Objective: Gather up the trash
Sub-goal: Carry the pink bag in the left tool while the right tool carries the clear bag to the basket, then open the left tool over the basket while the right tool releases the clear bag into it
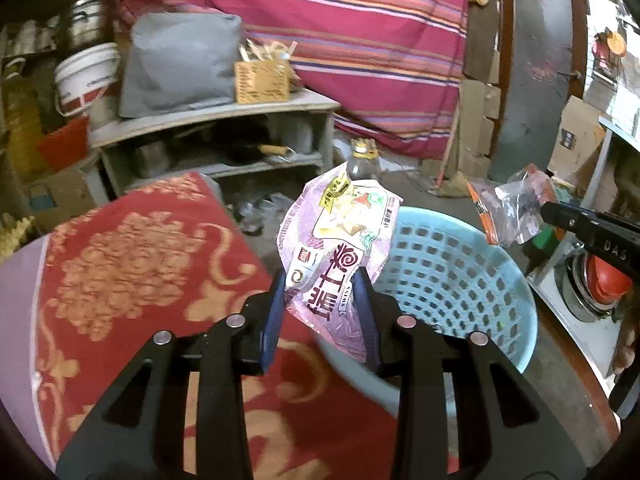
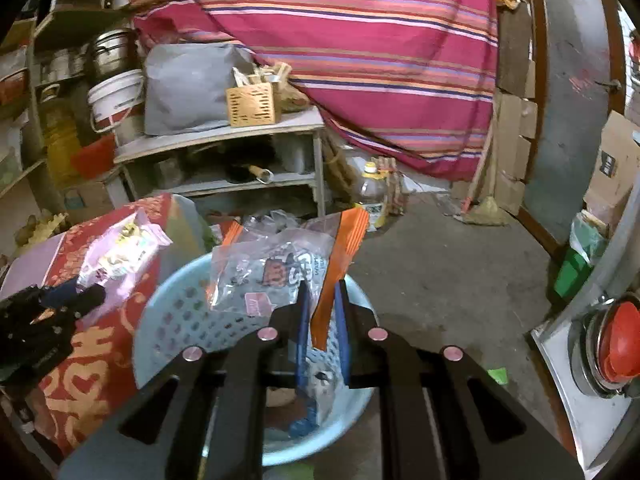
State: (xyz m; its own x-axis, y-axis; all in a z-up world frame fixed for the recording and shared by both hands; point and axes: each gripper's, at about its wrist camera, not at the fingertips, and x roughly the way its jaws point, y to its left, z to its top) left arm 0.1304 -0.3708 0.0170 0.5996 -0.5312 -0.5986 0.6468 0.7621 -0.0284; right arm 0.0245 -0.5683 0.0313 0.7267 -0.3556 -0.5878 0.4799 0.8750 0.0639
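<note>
The left gripper (image 1: 322, 304) has its jaws clamped on a crumpled purple snack wrapper (image 1: 340, 236), which stands up between them above the near rim of the light-blue perforated basket (image 1: 452, 276), with a red patterned cloth (image 1: 132, 276) to the left of the jaws. The right gripper (image 2: 322, 320) has its jaws nearly together, pinched on the orange edge of a clear plastic bag (image 2: 276, 264) (printed, with orange strips) that hangs over the same basket (image 2: 180, 320). Beyond both jaws stand a bottle (image 2: 372, 196) on the floor, a grey shelf (image 2: 224, 140) and a striped red cloth (image 2: 380, 60).
</note>
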